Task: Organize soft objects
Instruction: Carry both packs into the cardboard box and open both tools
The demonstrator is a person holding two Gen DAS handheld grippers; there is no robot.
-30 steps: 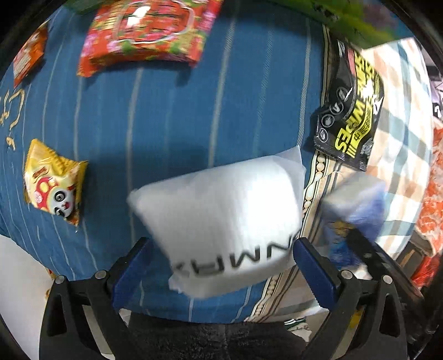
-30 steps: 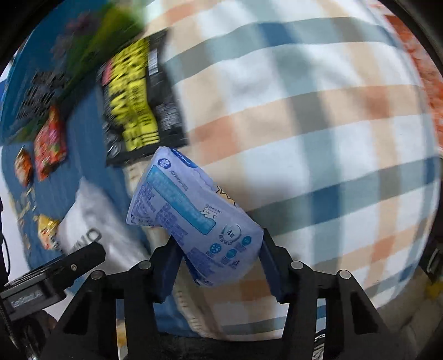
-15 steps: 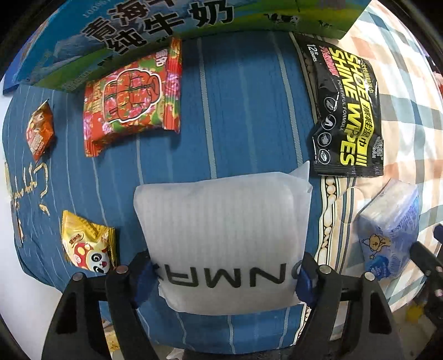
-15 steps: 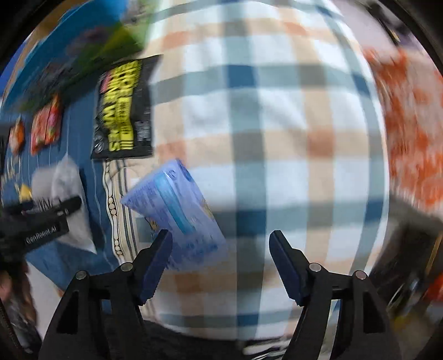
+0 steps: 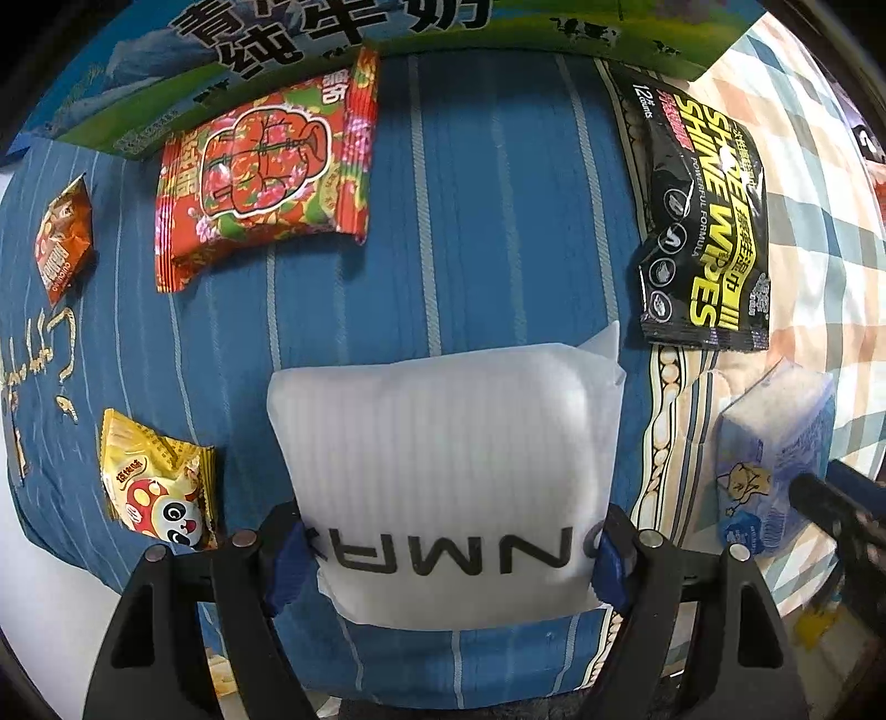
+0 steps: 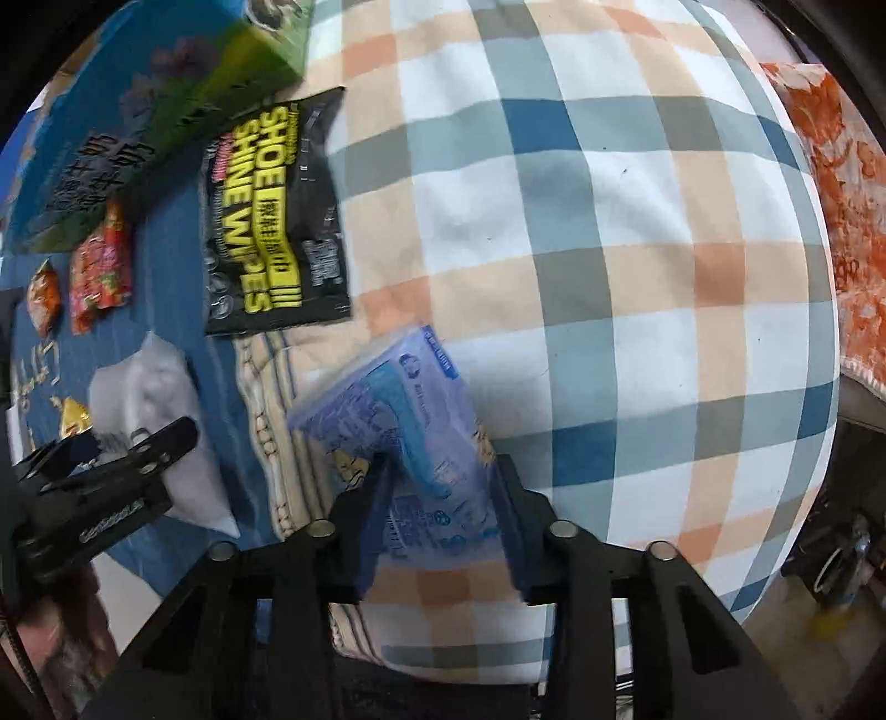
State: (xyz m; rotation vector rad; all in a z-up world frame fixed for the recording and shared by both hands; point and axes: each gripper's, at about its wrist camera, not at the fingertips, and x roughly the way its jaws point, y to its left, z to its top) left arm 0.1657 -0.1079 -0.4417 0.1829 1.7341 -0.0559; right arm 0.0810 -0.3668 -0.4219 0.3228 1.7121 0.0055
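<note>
A white soft pack (image 5: 443,454) with black lettering lies on the blue striped cloth (image 5: 487,194). My left gripper (image 5: 448,554) points down at it and is shut on its near end, with a blue pad pressed into each side. A blue tissue pack (image 6: 398,410) sits tilted at the seam between the blue cloth and the plaid blanket (image 6: 609,249). My right gripper (image 6: 443,498) straddles it, and its jaws are closing with both pads against the pack's sides. The tissue pack (image 5: 769,454) also shows at the right edge of the left wrist view.
A black shoe-wipes pack (image 5: 703,221) lies beyond the white pack on the right. A red snack bag (image 5: 260,177), a small orange packet (image 5: 61,238) and a yellow panda packet (image 5: 155,482) lie on the left. A milk carton box (image 5: 332,33) stands at the far edge.
The left jaws closed from wide apart onto the white pack. The right gripper let the blue tissue pack go, opened beside it, and now has its fingers around it again.
</note>
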